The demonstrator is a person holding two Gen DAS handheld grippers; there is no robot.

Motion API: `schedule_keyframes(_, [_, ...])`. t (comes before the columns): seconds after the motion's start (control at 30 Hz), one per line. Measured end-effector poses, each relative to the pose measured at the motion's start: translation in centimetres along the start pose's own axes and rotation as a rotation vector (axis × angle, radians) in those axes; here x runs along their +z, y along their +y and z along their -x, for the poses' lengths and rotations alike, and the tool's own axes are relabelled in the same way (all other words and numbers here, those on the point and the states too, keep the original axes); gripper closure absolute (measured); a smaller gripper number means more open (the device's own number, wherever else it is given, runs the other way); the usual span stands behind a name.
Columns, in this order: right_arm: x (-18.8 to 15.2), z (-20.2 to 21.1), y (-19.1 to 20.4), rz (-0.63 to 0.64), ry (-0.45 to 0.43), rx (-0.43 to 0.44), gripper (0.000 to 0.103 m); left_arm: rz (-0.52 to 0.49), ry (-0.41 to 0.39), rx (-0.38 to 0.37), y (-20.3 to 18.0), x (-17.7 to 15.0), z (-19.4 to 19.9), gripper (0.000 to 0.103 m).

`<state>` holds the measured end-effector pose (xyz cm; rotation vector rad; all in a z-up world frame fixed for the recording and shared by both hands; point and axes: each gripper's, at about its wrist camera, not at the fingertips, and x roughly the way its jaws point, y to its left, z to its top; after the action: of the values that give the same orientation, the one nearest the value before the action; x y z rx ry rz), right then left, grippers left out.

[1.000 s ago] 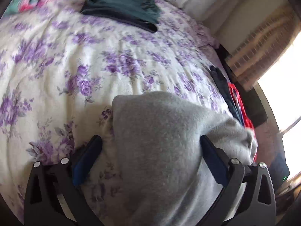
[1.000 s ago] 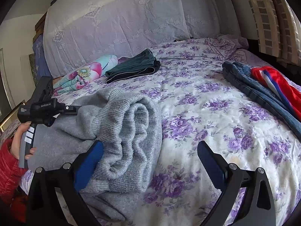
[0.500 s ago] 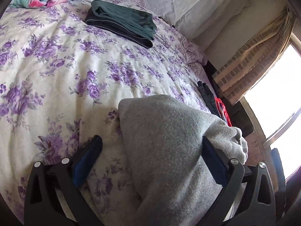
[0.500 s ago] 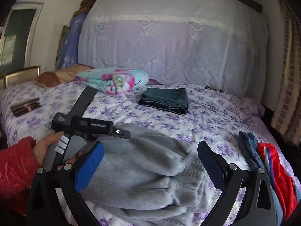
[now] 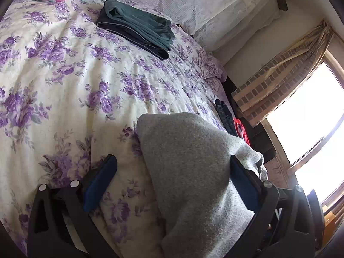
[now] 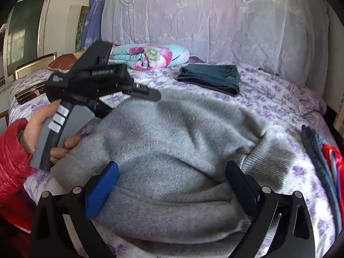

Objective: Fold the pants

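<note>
The grey fleece pants [image 6: 172,133] lie in a thick folded bundle on the floral bedsheet [image 6: 279,99]. My right gripper [image 6: 171,167] is open, its blue-padded fingers standing wide on either side of the bundle's near edge. In the left wrist view, my left gripper [image 5: 172,161] is also open. The grey pants [image 5: 193,172] fill the gap on its right side and rest against the right finger. From the right wrist view, the left gripper [image 6: 137,90] hovers over the bundle's far left corner, held by a hand [image 6: 43,124] in a red sleeve.
Folded dark green pants [image 6: 210,77] lie further up the bed, beside a rolled floral quilt [image 6: 150,56]. Jeans [image 6: 316,146] and a red garment [image 6: 333,161] lie along the bed's right edge. A lace-covered headboard [image 6: 215,15] stands behind. A bright window [image 5: 311,111] is to the right.
The right gripper has swung left and now sits over the grey bundle's near edge. The left gripper has come closer to it. Both stayed open, and the bundle lies flatter.
</note>
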<state>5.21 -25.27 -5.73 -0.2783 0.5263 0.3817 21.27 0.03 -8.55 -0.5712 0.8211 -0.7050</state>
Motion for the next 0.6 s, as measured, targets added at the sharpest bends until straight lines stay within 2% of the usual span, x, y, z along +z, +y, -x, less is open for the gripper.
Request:
schedule_keyframes(0.07, [1.1, 1.8, -0.2, 0.016, -0.075, -0.024, 0.003, 0.002, -0.001, -0.011, 0.1, -0.1, 0.2, 0.005])
schedule_keyframes(0.13, [2.3, 2.7, -0.5, 0.046, -0.101, -0.076, 0.003, 0.005, -0.006, -0.016, 0.2, -0.1, 0.3, 0.005])
schedule_keyframes(0.2, [3.1, 2.2, -1.0, 0.048, -0.073, -0.112, 0.003, 0.0, -0.01, -0.01, 0.0, -0.2, 0.3, 0.005])
schedule_keyframes(0.33, [1.6, -2.5, -2.9, -0.029, 0.101, -0.062, 0.003, -0.018, 0.003, 0.027, -0.3, -0.4, 0.2, 0.005])
schedule_keyframes(0.4, [0.6, -2.5, -4.0, -0.075, 0.026, -0.022, 0.003, -0.045, 0.01, 0.074, -0.7, -0.5, -0.1, 0.005])
schedule_keyframes(0.47, [0.5, -2.4, -4.4, -0.098, 0.026, -0.007, 0.003, -0.084, 0.004, 0.127, -1.5, -0.7, -0.2, 0.004])
schedule_keyframes(0.6, [1.5, -0.7, -3.7, -0.039, -0.017, -0.056, 0.003, -0.112, -0.026, 0.177, -1.9, -0.9, 0.3, 0.004])
